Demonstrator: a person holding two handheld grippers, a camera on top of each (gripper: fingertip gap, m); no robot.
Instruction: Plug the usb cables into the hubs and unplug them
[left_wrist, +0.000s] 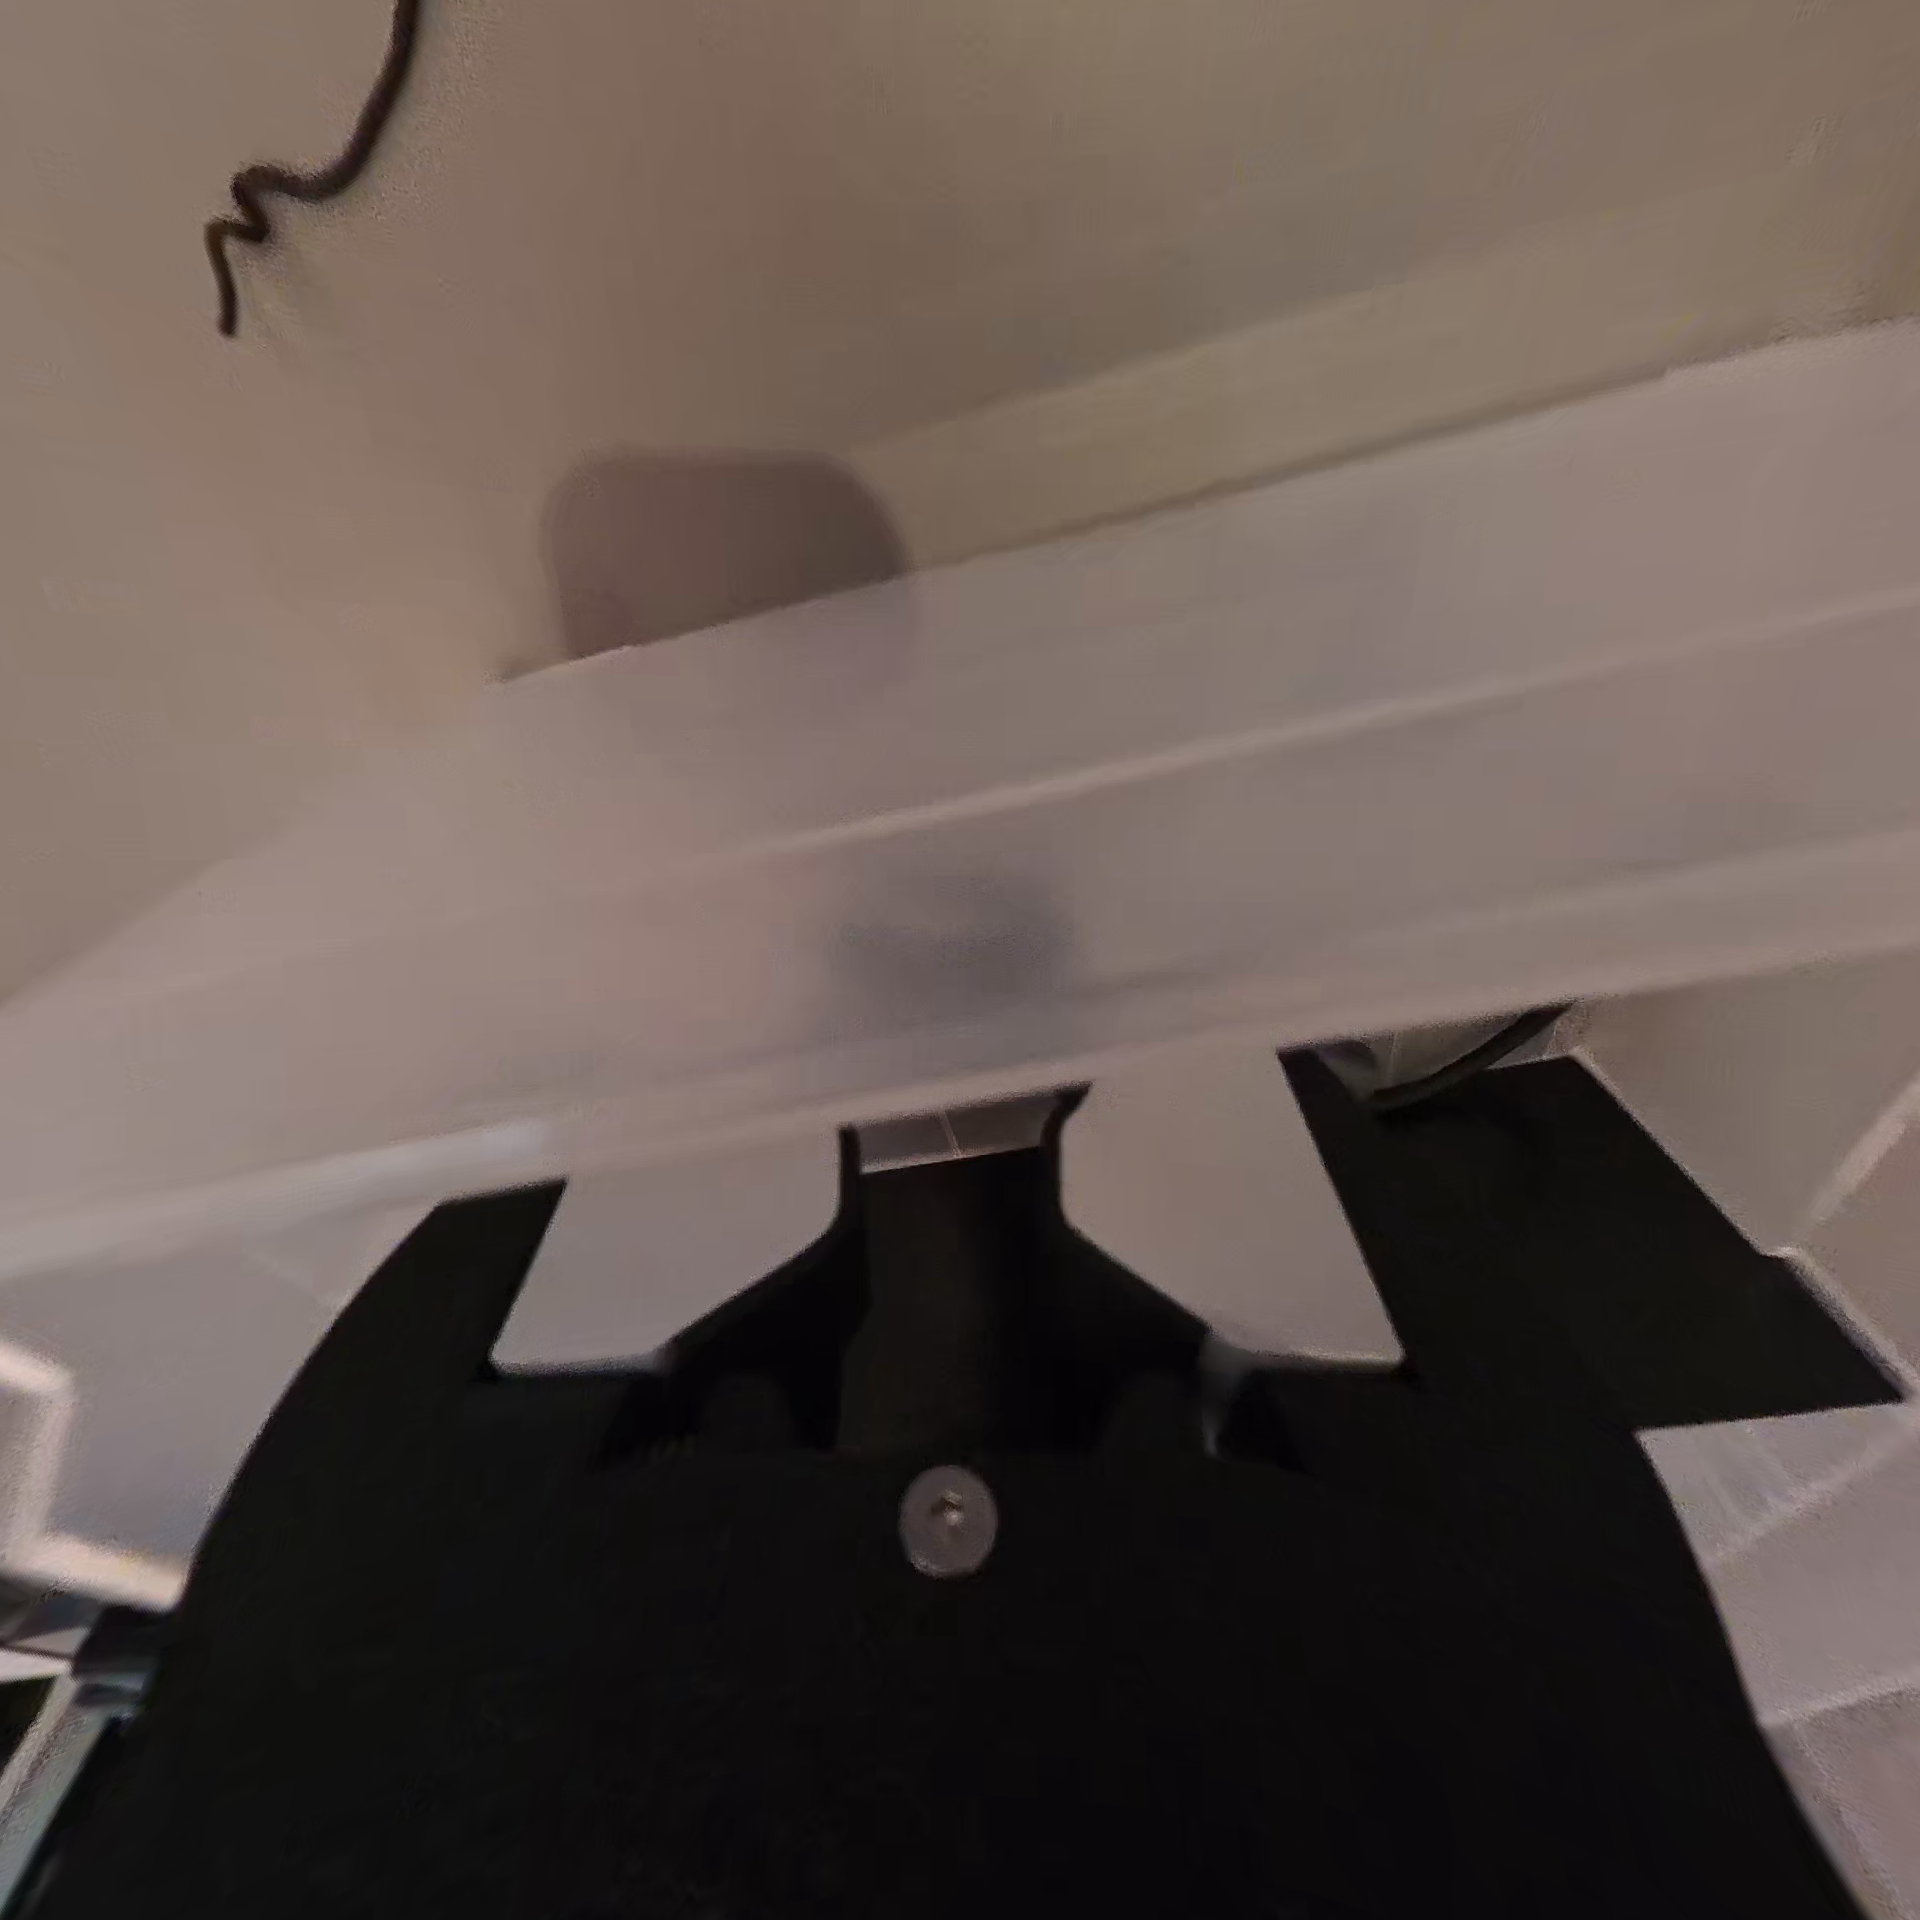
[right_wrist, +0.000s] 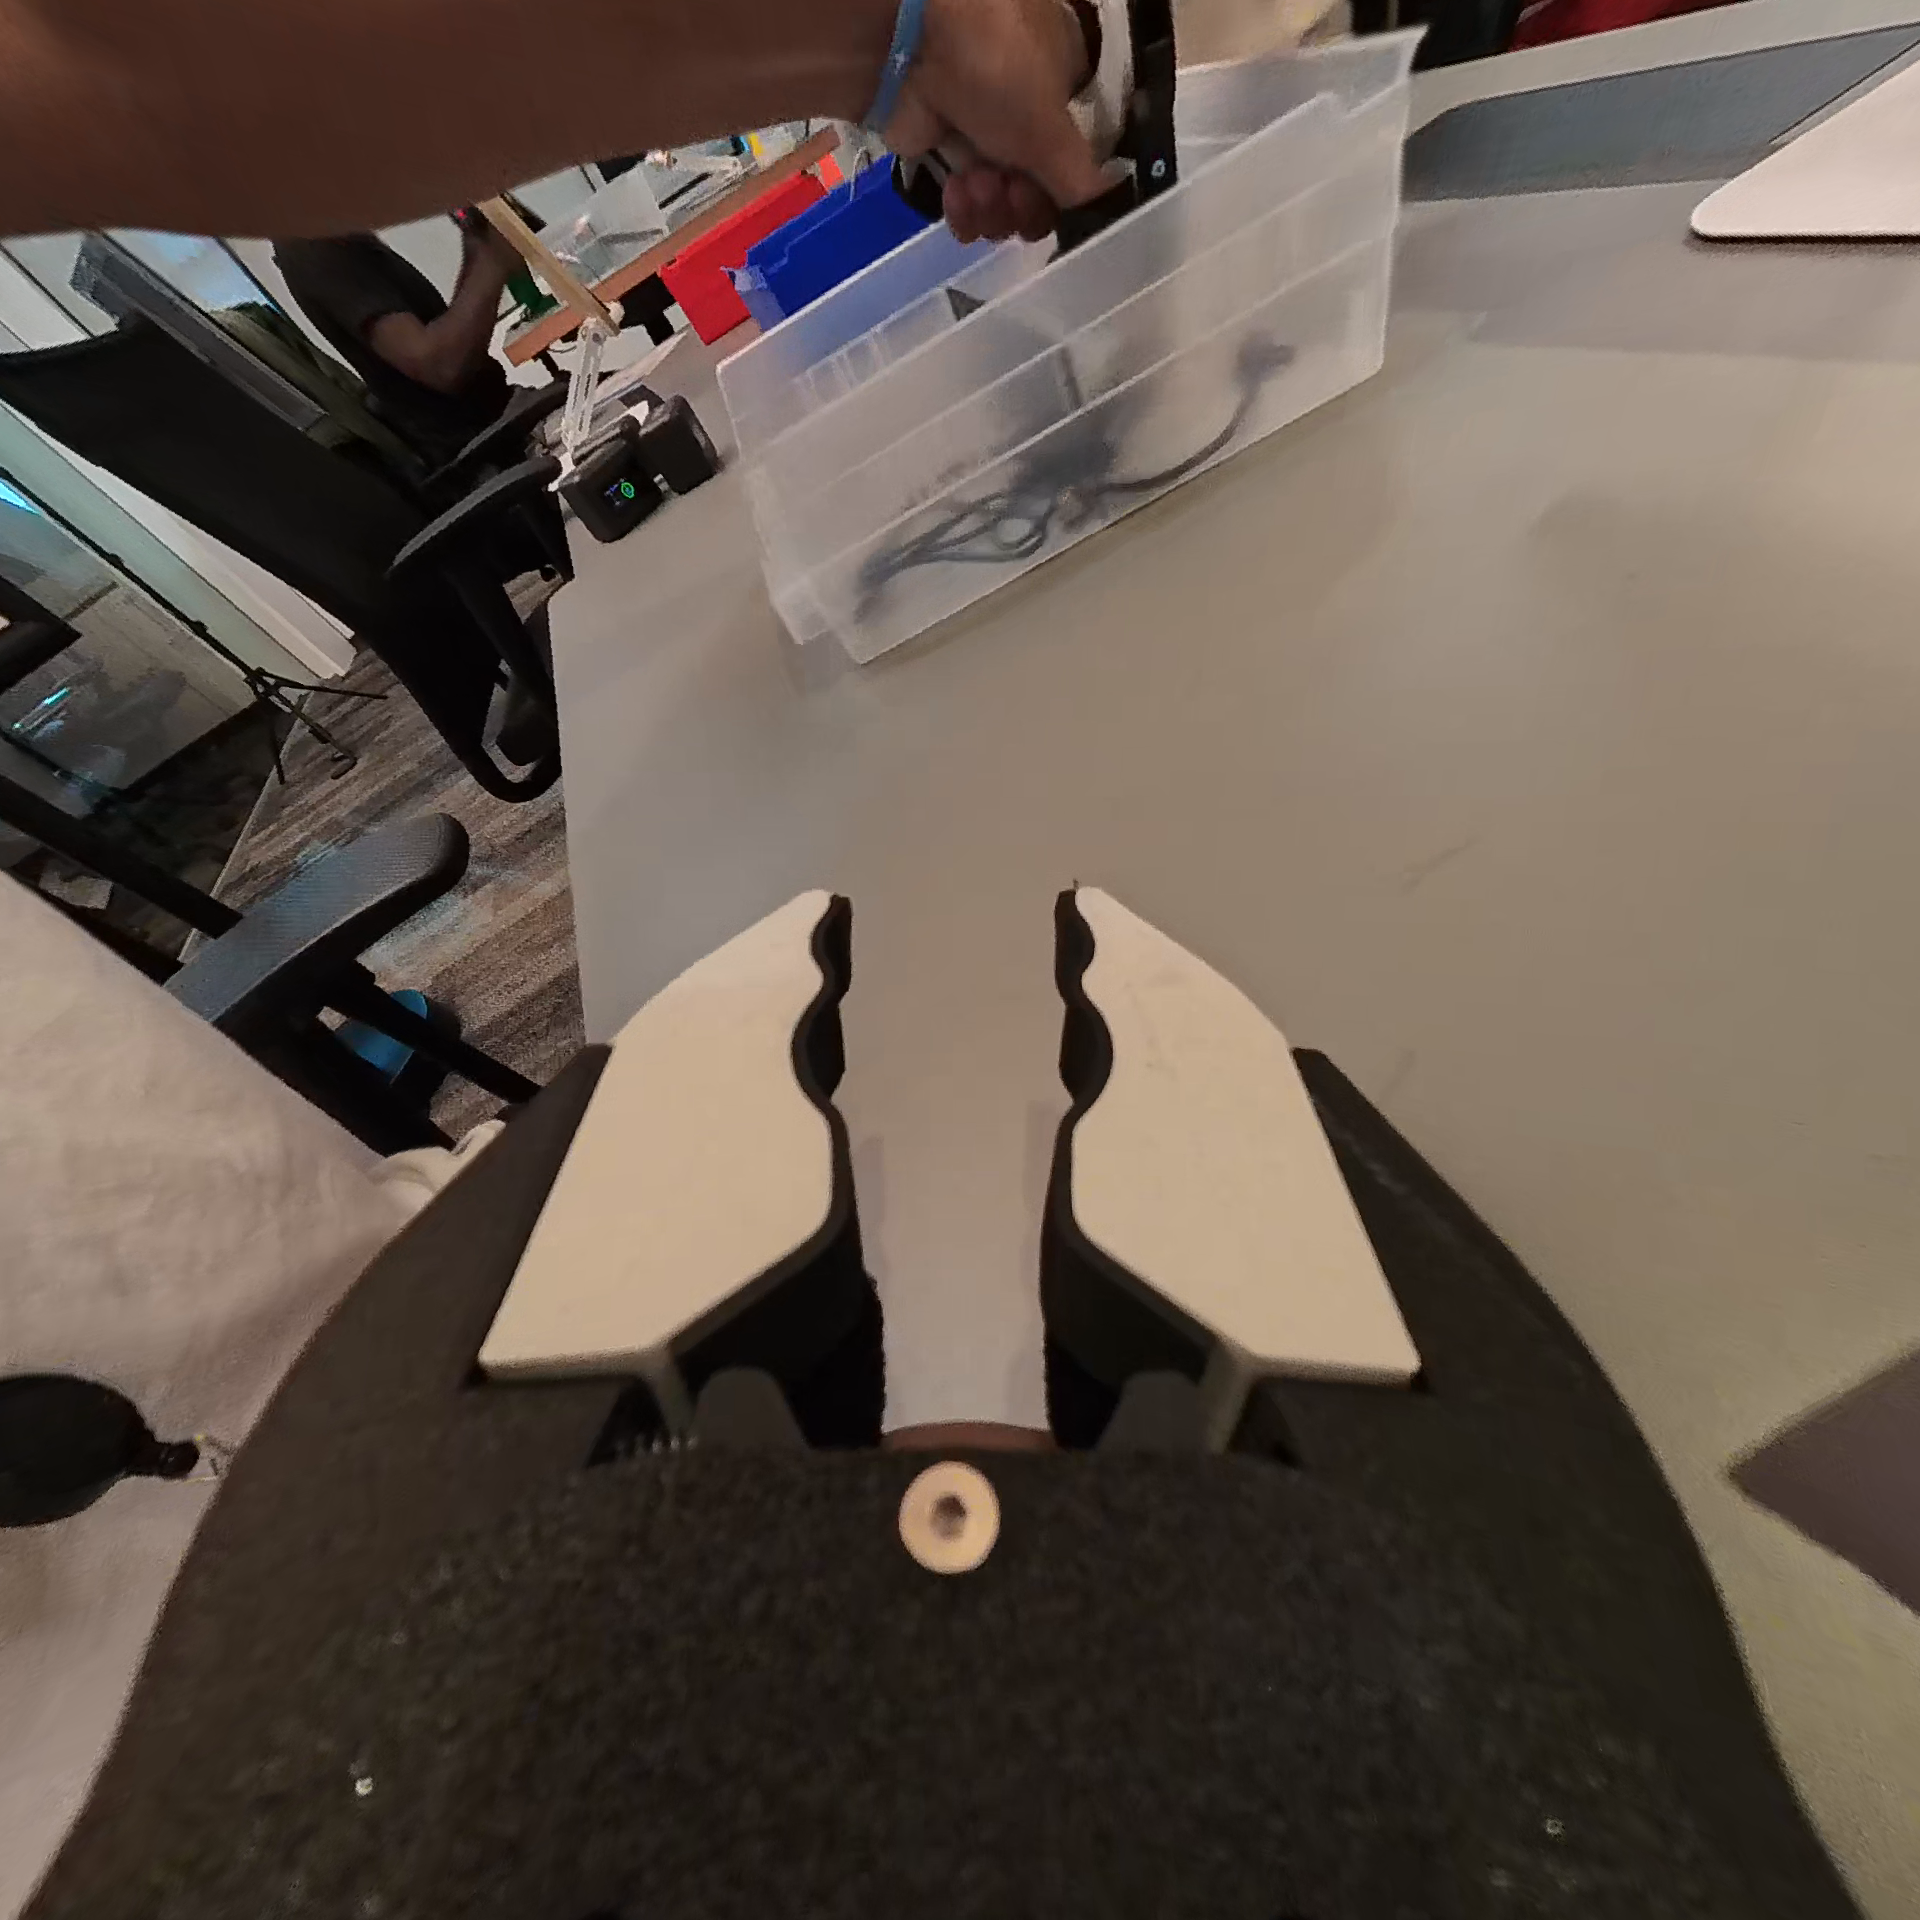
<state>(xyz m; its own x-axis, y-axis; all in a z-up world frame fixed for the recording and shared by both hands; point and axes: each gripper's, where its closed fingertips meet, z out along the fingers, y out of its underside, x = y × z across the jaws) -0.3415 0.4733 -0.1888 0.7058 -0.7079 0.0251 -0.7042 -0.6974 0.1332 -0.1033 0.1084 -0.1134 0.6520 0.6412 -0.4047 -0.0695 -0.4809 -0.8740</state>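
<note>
A clear plastic bin (right_wrist: 1049, 343) stands on the grey table (right_wrist: 1351, 779), with dark usb cables (right_wrist: 1039, 499) tangled in its bottom. A hand (right_wrist: 987, 114) holds my left gripper (right_wrist: 1138, 156) down into the bin's far end. In the left wrist view the bin's frosted wall (left_wrist: 1039, 748) covers the fingers. A dark blur (left_wrist: 951, 935) shows through the wall where the tips lie, so the grip cannot be judged. A loose dark cable (left_wrist: 301, 177) lies on the table beyond, near a blurred grey rounded thing (left_wrist: 717, 540). My right gripper (right_wrist: 961, 914) is open and empty above bare table, well short of the bin.
The table's left edge (right_wrist: 566, 831) drops to the floor, with office chairs (right_wrist: 343, 499) beside it. Small black devices (right_wrist: 644, 468) sit left of the bin, red (right_wrist: 727, 270) and blue (right_wrist: 831, 234) bins behind. A white flat object (right_wrist: 1818, 177) lies far right, a dark mat (right_wrist: 1849, 1475) near right.
</note>
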